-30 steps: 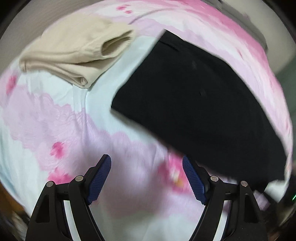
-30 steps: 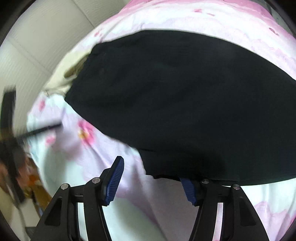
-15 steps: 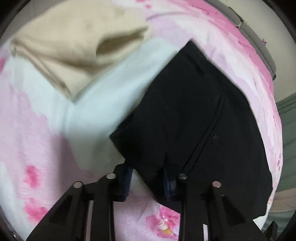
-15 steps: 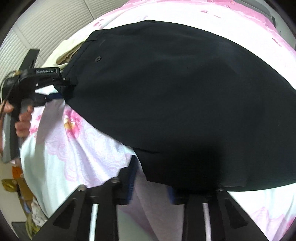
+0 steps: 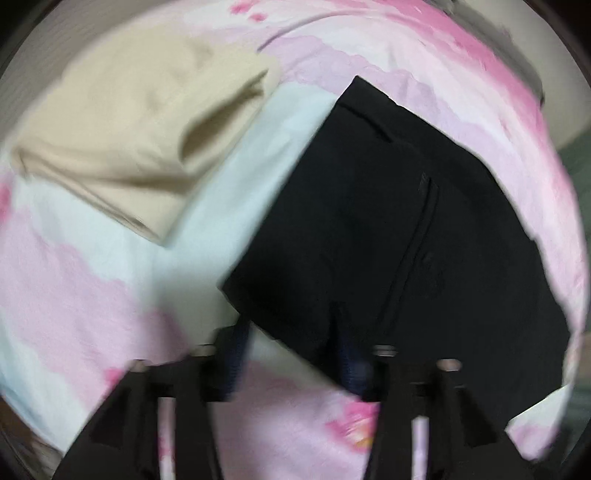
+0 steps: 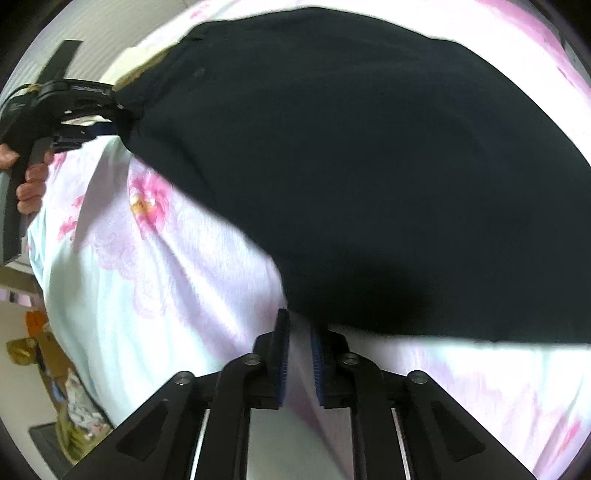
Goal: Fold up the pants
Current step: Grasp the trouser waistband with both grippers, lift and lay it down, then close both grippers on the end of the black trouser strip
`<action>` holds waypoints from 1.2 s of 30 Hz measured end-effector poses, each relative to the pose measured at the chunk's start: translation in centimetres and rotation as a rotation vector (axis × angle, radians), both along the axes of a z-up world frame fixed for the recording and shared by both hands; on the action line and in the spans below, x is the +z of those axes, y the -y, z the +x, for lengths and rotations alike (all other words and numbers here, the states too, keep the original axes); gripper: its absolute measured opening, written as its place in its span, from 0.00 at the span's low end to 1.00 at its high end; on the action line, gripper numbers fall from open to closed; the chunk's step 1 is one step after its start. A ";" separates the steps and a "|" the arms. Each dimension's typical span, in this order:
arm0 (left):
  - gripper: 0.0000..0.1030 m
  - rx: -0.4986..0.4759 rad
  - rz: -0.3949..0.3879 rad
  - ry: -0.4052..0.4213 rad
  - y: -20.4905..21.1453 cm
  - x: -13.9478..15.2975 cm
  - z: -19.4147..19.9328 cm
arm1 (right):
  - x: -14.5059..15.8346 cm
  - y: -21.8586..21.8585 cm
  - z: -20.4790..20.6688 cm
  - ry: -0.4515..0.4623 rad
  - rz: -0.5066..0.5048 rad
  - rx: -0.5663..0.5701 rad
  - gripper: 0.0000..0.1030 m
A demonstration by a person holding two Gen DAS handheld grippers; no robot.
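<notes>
The black pants (image 5: 399, 229) lie on a pink flowered bed sheet (image 5: 74, 295). In the left wrist view, blurred by motion, my left gripper (image 5: 291, 350) is shut on the near corner of the pants. In the right wrist view the pants (image 6: 351, 155) fill the upper frame and their near edge is lifted off the sheet. My right gripper (image 6: 299, 350) is nearly closed on the lowest edge of the pants. The left gripper also shows in the right wrist view (image 6: 107, 114), pinching the far left corner of the pants.
A folded beige garment (image 5: 140, 140) lies on the sheet left of the pants. The bed edge and floor clutter (image 6: 55, 369) show at lower left in the right wrist view. A pale wall (image 6: 92, 22) stands behind the bed.
Both grippers closed from wide open onto edges of the pants. The pants' edges have lifted off the sheet, and the left gripper has pulled its corner upward.
</notes>
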State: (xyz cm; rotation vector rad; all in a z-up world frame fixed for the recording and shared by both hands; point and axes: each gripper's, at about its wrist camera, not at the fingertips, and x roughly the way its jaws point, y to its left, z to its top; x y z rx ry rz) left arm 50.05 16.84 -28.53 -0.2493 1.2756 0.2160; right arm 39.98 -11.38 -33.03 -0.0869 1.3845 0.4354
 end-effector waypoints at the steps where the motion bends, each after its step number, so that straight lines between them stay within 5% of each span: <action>1: 0.62 -0.041 0.080 0.024 0.8 1.1 -0.5 | 0.4 -0.4 -0.8 -0.007 -0.002 -0.007 0.38; 4: 0.62 -0.182 0.218 0.074 3.0 4.4 -2.1 | 3.0 0.1 -2.6 0.029 -0.002 -0.048 0.43; 11: 0.63 -0.410 0.226 0.193 9.3 11.0 -6.8 | 11.3 4.6 -5.2 0.138 0.068 -0.268 0.50; 19: 0.65 -0.644 0.164 0.335 22.2 16.6 -8.9 | 19.8 14.5 -6.6 0.294 0.107 -0.558 0.52; 25: 0.66 -0.763 0.106 0.371 34.0 18.9 -8.0 | 21.4 23.9 -8.1 0.361 0.107 -0.673 0.52; 36: 0.66 -1.056 0.071 0.401 54.8 18.1 -2.5 | 20.6 42.6 -7.8 0.364 0.138 -0.780 0.52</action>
